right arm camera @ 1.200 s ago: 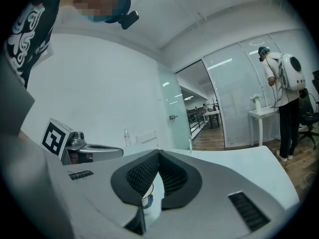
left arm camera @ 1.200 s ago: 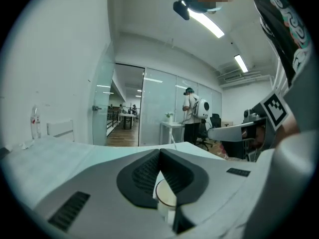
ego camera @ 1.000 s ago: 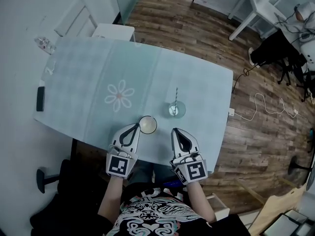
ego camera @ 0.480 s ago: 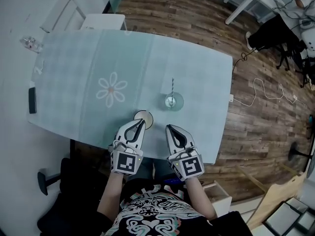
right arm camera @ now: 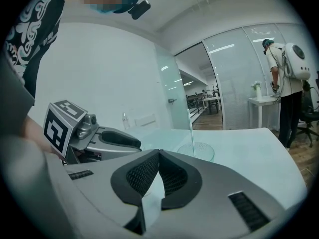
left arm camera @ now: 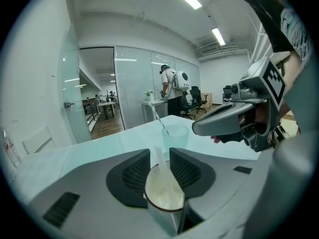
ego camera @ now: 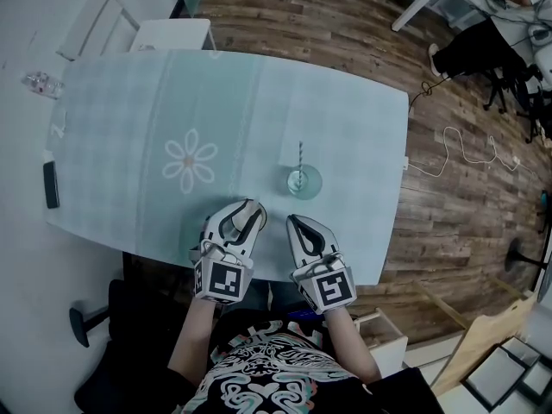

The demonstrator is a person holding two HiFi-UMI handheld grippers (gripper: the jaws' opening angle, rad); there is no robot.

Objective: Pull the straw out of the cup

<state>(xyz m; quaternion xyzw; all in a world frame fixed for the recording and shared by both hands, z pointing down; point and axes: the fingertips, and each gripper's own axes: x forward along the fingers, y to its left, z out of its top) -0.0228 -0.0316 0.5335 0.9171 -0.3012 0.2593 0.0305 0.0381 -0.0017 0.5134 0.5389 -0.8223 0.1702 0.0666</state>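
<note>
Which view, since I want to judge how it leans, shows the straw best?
The left gripper view: the straw shows side-on and close, leaning left out of the cup. The head view shows the straw small, from steeply above; the right gripper view, only as a thin, faint line.

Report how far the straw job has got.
Done: nothing yet; the straw stands in the glass, untouched. In hand: the left gripper has just been opening its jaws, which now flank a small white cup; the right gripper is shut, empty, short of the glass. Left: reach the straw, grip it, pull it out.
</note>
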